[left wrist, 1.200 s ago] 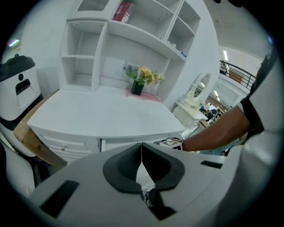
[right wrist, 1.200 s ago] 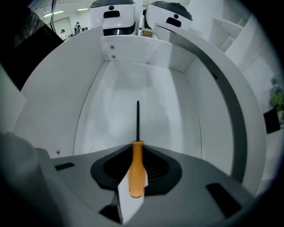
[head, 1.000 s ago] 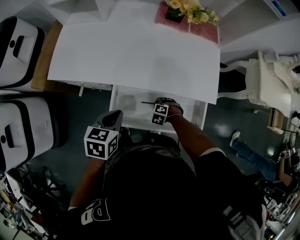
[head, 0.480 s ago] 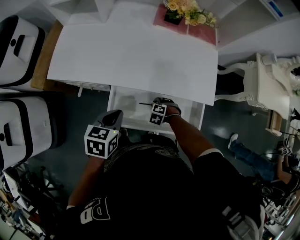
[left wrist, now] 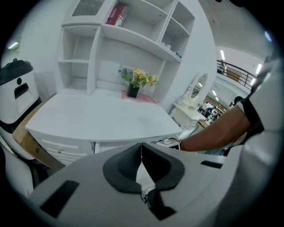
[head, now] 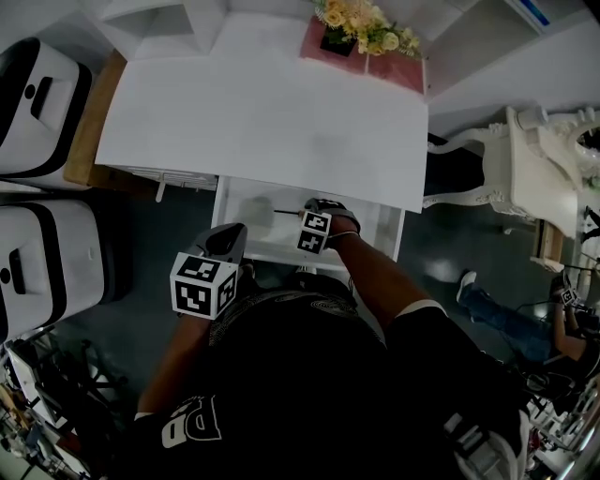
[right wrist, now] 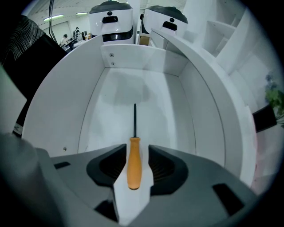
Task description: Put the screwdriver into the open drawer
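On the right gripper [right wrist: 136, 150] the jaws have just been opening and stand wide, pads clear of the orange-handled, black-shafted screwdriver [right wrist: 134, 170] lying flat between them on the floor of the open white drawer [right wrist: 177, 106]. The drawer juts toward the person from under the white desk top [head: 262, 112]. Left of it, the left gripper [left wrist: 141, 150] has its jaws closed tip to tip, holding nothing.

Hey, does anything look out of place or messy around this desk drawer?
Nothing stands out. The screwdriver lies flat and straight on the drawer floor, between the jaws of the right gripper, which have just been opening and stand apart around its handle. The desk top is tidy, with flowers upright at the back.
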The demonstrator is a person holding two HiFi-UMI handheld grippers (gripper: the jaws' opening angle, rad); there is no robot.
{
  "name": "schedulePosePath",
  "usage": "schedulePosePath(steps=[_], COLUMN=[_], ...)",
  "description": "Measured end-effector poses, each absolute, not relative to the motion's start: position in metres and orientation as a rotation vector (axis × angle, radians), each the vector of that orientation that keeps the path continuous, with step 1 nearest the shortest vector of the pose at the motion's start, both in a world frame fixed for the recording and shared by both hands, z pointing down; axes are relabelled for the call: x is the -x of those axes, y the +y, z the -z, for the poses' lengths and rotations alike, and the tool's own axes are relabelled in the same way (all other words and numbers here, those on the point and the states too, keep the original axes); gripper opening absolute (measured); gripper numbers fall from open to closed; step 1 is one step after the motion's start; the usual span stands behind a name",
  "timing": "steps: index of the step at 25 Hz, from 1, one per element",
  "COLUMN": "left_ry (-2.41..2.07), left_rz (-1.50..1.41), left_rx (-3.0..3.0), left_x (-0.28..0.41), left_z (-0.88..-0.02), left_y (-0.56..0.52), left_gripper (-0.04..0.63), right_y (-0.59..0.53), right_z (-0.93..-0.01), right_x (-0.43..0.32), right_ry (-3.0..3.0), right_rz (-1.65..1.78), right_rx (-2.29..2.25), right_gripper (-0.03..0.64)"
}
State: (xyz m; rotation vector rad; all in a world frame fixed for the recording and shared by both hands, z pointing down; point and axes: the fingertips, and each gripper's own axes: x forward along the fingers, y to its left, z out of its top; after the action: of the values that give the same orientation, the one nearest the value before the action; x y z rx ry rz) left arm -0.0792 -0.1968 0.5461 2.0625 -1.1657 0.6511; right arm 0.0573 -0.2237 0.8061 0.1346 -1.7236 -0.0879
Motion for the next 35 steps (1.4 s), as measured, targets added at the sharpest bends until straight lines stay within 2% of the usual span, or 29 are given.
schedulePosePath(steps=[18, 35], left_ry=[-1.183, -1.198], left_rz=[-0.641, -0.58], left_rx=[-2.139, -2.206], left_x=[0.048, 0.003], left_z=[-0.528, -0.508], left_y=[-0.176, -0.166], left_gripper=[0.015, 0.015], right_y=[-0.209, -0.185], right_z=[-0.767, -0.611], right_x=[-0.072, -0.097], right_ry=[-1.789, -2.188], right_rz=[0.106, -0.368], right_rx=[-0.225, -0.758], right_gripper=[0.161, 0.156])
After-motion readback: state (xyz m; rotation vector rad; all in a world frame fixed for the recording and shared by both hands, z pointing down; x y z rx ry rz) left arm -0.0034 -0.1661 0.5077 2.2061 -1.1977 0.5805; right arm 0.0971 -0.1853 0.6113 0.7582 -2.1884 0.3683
